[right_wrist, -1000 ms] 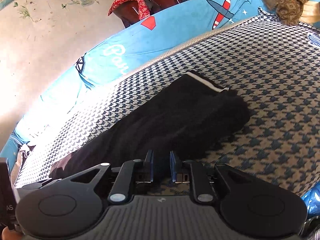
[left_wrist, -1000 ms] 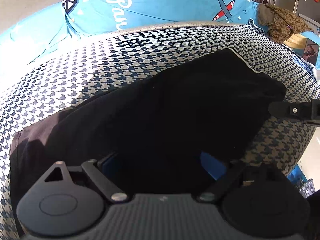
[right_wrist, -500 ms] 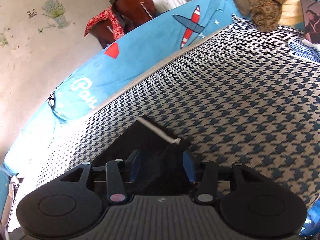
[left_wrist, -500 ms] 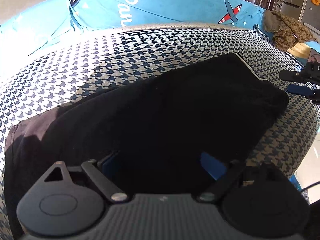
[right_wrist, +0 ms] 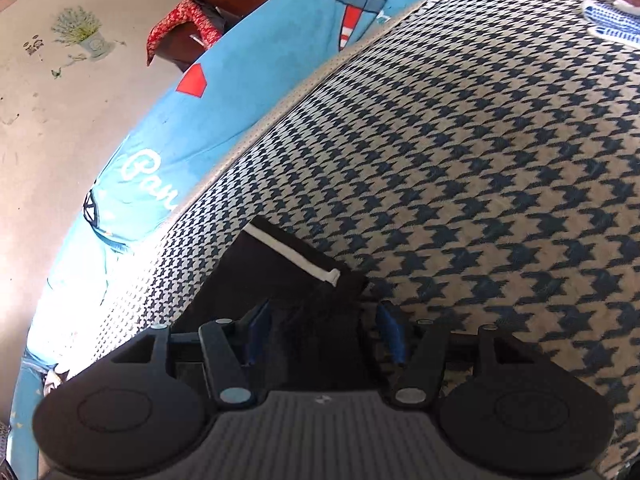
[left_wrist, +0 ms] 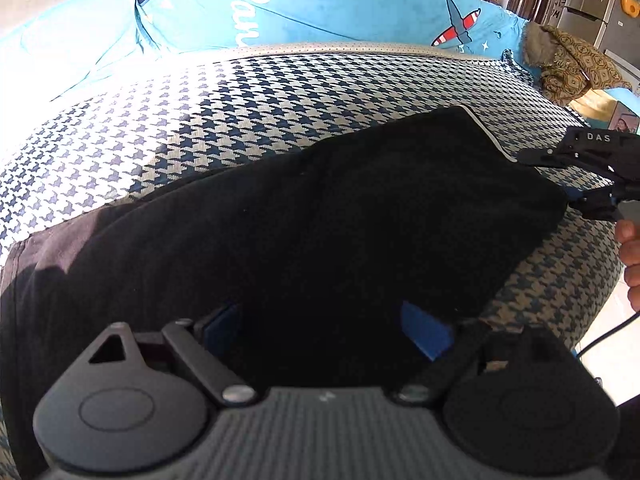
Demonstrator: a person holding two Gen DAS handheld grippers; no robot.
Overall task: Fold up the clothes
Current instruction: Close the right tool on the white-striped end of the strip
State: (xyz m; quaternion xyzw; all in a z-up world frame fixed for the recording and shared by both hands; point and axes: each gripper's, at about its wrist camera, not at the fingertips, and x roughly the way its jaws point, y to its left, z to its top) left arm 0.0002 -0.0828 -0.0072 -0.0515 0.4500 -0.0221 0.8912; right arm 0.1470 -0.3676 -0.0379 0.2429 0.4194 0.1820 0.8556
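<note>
The garment [left_wrist: 320, 216] lies on the cushion [left_wrist: 240, 112], stretched across its near part. Behind the cushion stands the printed backrest [left_wrist: 320, 12]. The left tool [left_wrist: 324, 328] hangs over the garment's near edge, and the right tool [right_wrist: 324, 334] straddles its right-hand corner.

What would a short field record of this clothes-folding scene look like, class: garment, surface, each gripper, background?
garment: black garment with a white-trimmed edge, lying flat
surface: houndstooth-patterned cushion
left gripper: jaws open over the garment's near side
right gripper: jaws open astride the garment's end by the trim
background: blue aeroplane-print sheet
</note>
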